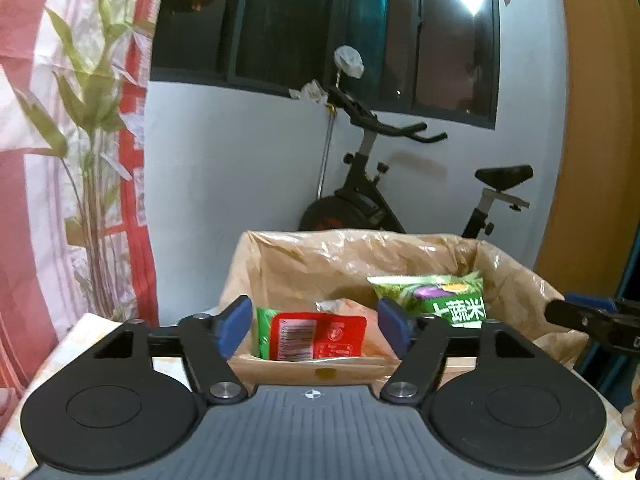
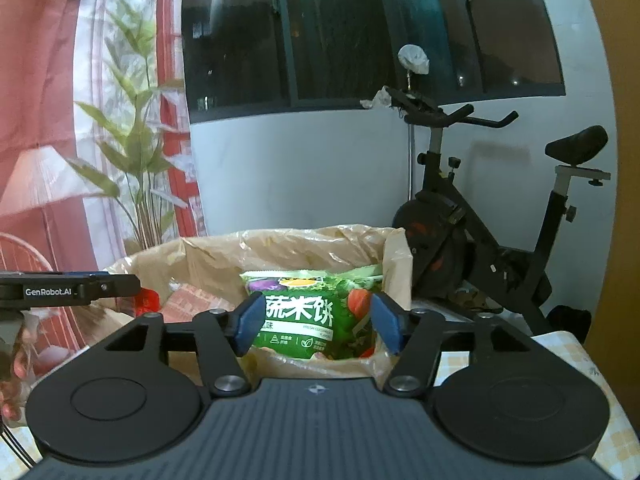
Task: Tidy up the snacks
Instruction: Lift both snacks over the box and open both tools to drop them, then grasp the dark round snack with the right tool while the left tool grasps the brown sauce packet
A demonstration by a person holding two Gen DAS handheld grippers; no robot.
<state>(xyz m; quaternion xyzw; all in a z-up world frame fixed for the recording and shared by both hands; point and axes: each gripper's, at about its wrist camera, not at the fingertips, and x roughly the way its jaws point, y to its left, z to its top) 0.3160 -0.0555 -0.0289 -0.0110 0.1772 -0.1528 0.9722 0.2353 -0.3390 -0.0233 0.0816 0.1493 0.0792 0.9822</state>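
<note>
left wrist view, going from the left: a red and white curtain (image 1: pixel 60 160) with a leaf print hangs on the left, and the pale patterned surface (image 1: pixel 52 364) shows beneath the left tool (image 1: pixel 316 326), whose blue pads are spread wide apart with nothing between them. just beyond it sits a cardboard box (image 1: pixel 312 370) lined with a clear plastic bag (image 1: pixel 360 256); inside, near the front wall, a red snack packet (image 1: pixel 320 338) lies over a small green packet (image 1: pixel 264 332), and further right a green rice cracker bag (image 1: pixel 440 294) stands upright toward the far right of the box. an exercise bike (image 1: pixel 372 196) stands against the far wall, and the tip of the right tool (image 1: pixel 576 316) enters from the right edge. right wrist view, again from the left: the left tool (image 2: pixel 80 290) reaches in over the box's left side, the red snack packet (image 2: pixel 146 300) shows just past it, and the right tool (image 2: pixel 316 326) has its pads open, flanking the green rice cracker bag (image 2: pixel 308 308) without gripping it, the bag lying beyond them inside the lined box (image 2: pixel 400 264).
</note>
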